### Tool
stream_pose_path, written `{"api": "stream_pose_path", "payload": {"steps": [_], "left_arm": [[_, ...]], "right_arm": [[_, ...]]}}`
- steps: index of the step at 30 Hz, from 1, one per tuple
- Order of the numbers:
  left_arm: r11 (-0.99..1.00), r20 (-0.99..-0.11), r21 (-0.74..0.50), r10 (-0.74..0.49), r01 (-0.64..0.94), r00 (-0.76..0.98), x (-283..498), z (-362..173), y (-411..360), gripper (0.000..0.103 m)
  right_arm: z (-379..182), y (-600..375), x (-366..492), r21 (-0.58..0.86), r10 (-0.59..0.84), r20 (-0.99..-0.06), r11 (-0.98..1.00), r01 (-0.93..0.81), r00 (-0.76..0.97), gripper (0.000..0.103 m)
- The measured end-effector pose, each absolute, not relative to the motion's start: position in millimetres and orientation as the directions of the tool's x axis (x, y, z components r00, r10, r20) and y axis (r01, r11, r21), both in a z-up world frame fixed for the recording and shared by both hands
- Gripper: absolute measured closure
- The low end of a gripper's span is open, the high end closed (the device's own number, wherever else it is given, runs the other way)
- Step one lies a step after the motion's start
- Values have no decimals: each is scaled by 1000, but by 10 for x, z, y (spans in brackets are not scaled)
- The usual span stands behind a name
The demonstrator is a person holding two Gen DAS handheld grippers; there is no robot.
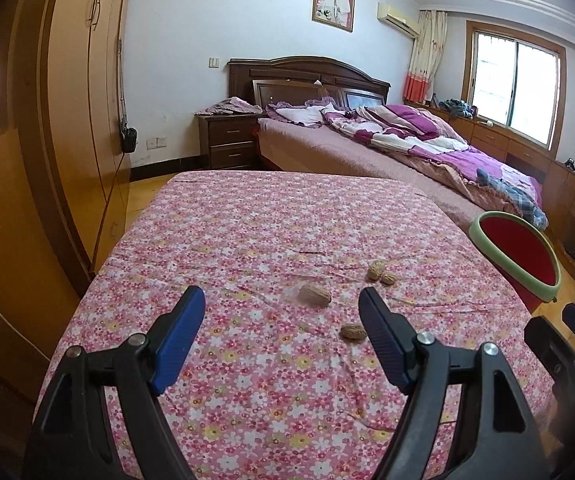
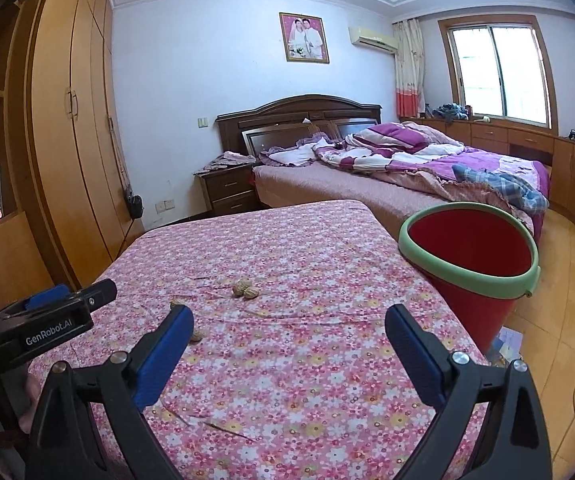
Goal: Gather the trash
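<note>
bedroom setting, with a floral-clothed surface (image 1: 271, 220) ahead of both claws; left claw (image 1: 281, 300) spread apart and empty, one peanut shell (image 1: 315, 294) just beyond its tips, another (image 1: 353, 332) touching or just beside its right finger, a pair (image 1: 381, 272) farther ahead; right claw (image 2: 289, 318) likewise apart and empty, the red bin (image 2: 471, 256) ahead to its right, off the surface edge; shells remain to be collected; the bin's contents cannot be seen.
</note>
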State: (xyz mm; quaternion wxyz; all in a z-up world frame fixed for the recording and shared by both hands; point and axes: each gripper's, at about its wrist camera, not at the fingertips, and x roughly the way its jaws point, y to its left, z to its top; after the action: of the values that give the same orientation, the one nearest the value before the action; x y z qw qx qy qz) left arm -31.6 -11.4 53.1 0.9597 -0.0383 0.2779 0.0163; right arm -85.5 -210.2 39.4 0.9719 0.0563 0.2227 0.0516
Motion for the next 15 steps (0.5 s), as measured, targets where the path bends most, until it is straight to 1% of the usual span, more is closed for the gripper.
{"api": "stream_pose_path", "payload": {"steps": [15], "left_arm": [[996, -538, -71, 4, -50, 843, -316, 529, -107, 24]], "right_arm": [[392, -2108, -851, 135, 124, -428, 988, -73, 895, 5]]}}
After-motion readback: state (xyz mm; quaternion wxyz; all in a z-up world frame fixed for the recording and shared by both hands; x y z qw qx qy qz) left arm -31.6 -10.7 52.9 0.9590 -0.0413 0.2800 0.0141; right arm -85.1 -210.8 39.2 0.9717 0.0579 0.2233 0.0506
